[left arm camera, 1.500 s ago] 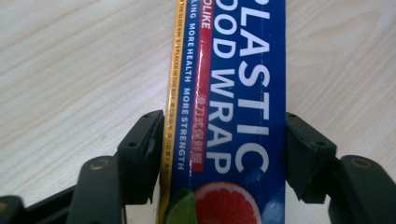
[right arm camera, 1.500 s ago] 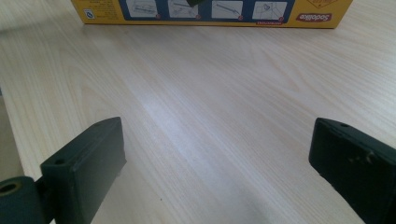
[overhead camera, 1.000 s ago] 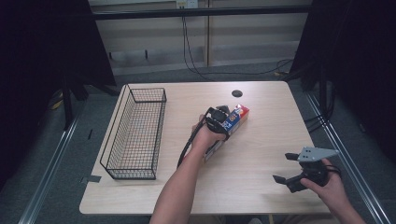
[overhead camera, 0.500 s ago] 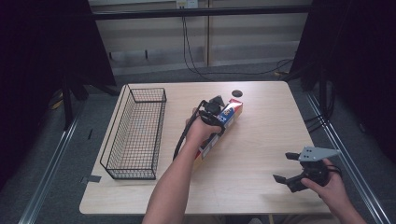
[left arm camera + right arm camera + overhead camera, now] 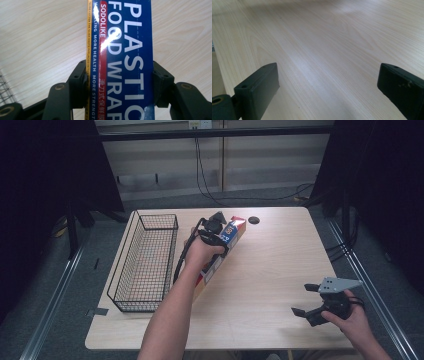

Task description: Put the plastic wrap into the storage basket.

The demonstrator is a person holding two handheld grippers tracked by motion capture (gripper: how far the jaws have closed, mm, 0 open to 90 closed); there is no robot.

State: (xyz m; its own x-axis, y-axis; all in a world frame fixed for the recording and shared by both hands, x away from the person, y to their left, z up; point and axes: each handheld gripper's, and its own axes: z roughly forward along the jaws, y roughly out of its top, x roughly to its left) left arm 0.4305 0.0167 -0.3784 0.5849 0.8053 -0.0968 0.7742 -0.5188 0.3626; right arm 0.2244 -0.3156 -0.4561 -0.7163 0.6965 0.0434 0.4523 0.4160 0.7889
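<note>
The plastic food wrap box (image 5: 120, 60) carries big white letters on blue, "PLASTIC FOOD WRAP". A red stripe beside them reads "SODOLIKE", followed by Chinese characters. Smaller white print says "MORE HEALTH MORE STRENGTH"; the yellow edge's fine line mentions "SLIDE CUTTER".

A recording lab: wooden table (image 5: 280, 270) between black curtains (image 5: 45, 165) (cables (image 5: 210, 175) behind)
</note>
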